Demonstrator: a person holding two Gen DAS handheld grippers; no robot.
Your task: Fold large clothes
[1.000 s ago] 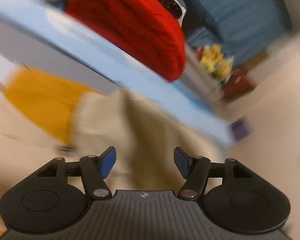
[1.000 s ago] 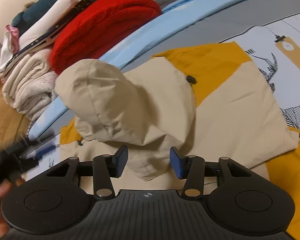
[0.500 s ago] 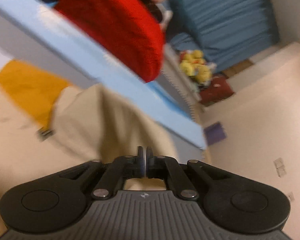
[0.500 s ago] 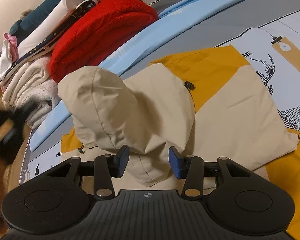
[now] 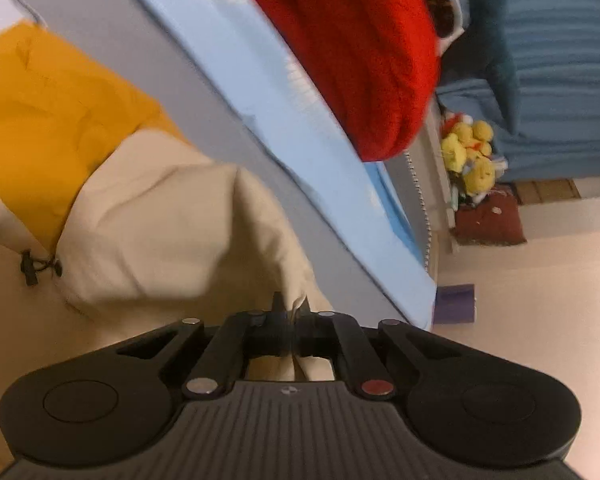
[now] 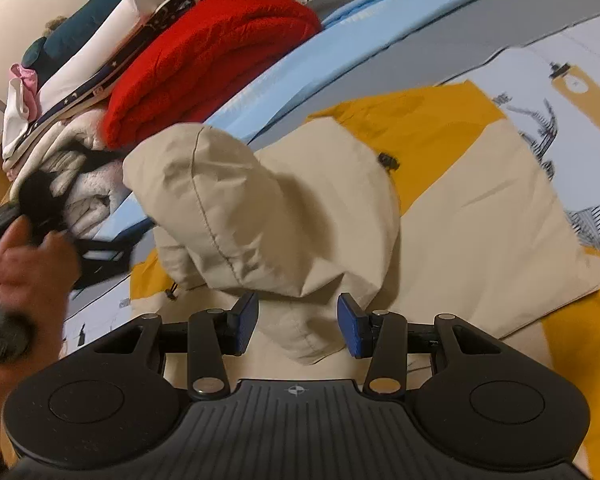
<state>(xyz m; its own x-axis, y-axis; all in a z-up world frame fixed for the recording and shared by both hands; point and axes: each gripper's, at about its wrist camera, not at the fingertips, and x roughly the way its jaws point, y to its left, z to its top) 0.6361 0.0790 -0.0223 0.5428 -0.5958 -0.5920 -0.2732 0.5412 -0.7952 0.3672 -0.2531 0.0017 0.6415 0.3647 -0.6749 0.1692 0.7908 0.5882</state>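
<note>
A beige and mustard-yellow hooded jacket (image 6: 480, 208) lies on the bed. Its beige hood (image 6: 228, 208) stands up, puffed, near the bed's edge. In the left wrist view my left gripper (image 5: 290, 308) is shut on a fold of the beige hood fabric (image 5: 172, 232). In the right wrist view my right gripper (image 6: 298, 322) is open, with the hood's lower edge between its blue pads (image 6: 352, 326), which do not touch it. The hand holding the left gripper (image 6: 24, 264) shows at the left of that view.
A stack of folded clothes with a red knit (image 6: 204, 56) on top sits on the light blue sheet (image 6: 340, 36) behind the jacket. The patterned duvet (image 6: 560, 80) lies to the right. Beyond the bed edge are yellow plush toys (image 5: 470, 152) and the floor (image 5: 540, 280).
My left gripper closed from open and now pinches the hood fabric, having moved closer to it. My right gripper stayed open and edged slightly toward the hood.
</note>
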